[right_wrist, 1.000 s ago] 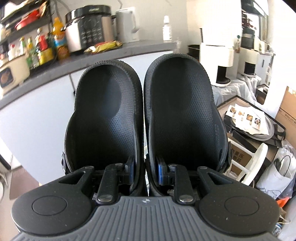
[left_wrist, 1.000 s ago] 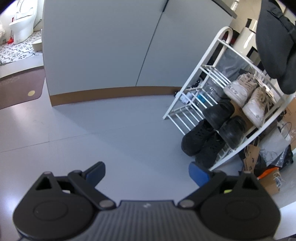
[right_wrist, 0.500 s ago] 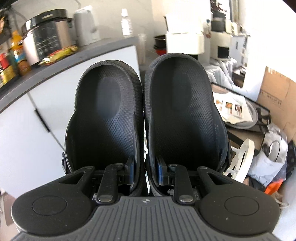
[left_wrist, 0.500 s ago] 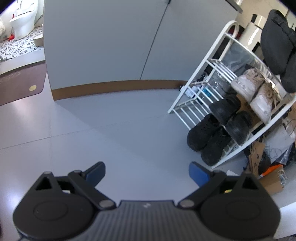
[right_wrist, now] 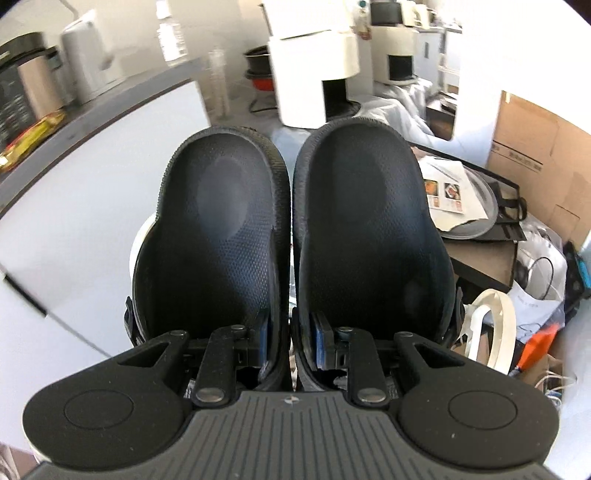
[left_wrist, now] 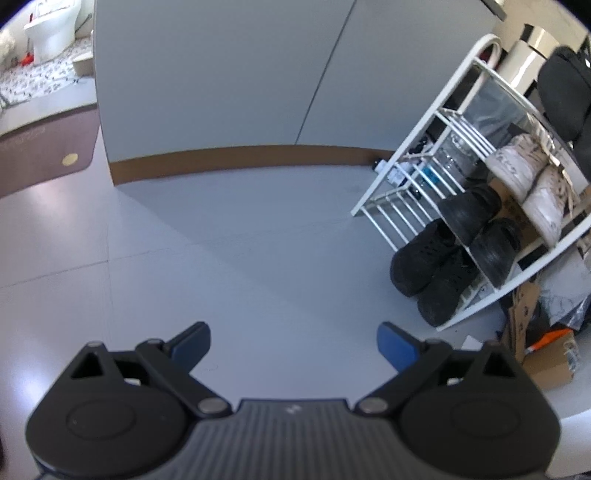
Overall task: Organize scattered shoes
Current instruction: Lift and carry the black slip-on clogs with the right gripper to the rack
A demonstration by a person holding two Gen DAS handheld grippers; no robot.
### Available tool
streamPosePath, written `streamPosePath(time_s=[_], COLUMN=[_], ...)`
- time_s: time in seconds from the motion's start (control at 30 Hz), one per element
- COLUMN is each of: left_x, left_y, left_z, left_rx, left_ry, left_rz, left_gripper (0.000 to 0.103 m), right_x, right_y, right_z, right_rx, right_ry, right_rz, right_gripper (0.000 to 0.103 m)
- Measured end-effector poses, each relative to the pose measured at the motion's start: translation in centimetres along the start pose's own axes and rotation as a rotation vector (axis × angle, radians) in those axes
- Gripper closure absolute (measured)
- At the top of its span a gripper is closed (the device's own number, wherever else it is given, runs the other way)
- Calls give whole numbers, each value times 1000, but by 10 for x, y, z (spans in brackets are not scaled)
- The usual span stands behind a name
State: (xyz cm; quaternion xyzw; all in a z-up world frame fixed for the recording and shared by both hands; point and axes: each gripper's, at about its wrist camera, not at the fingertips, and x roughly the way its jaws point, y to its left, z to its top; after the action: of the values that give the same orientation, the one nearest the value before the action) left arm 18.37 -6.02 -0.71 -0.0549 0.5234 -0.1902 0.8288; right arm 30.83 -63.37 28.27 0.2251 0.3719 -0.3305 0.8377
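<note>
black clogs point(right_wrist: 295, 236) side by side, toes forward

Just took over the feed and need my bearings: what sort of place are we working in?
Most likely a home, an entry area beside a kitchen. A white shoe rack with shoes stands on the tiled floor, a counter holds a kettle and cooker, and a toilet shows through a doorway.

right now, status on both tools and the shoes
Left tool open, empty, over bare floor. Right tool shut on pair of black clogs, held side by side. White shoe rack ahead right, three pairs on it; nothing blocking.
</note>
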Motion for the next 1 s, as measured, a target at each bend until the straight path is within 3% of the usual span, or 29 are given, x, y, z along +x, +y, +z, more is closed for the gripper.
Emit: streamPosePath(time_s=[0.57,0.83,1.0], left_x=[-7,-4,-3], left_y=[-4,5,4], left_z=[-8,-6,-8], left_rx=[-31,-56,-46], left_ry=[14,23,39], left_rz=[-79,-62,-56], left_gripper=[5,5,5], right_x=[41,64,66], right_y=[-42,-43,-60], right_z=[17,19,25], right_rx=[88,86,170], right_ry=[1,-12,-34], right_rz=[-148,-137,-132], right_gripper=[80,85,85])
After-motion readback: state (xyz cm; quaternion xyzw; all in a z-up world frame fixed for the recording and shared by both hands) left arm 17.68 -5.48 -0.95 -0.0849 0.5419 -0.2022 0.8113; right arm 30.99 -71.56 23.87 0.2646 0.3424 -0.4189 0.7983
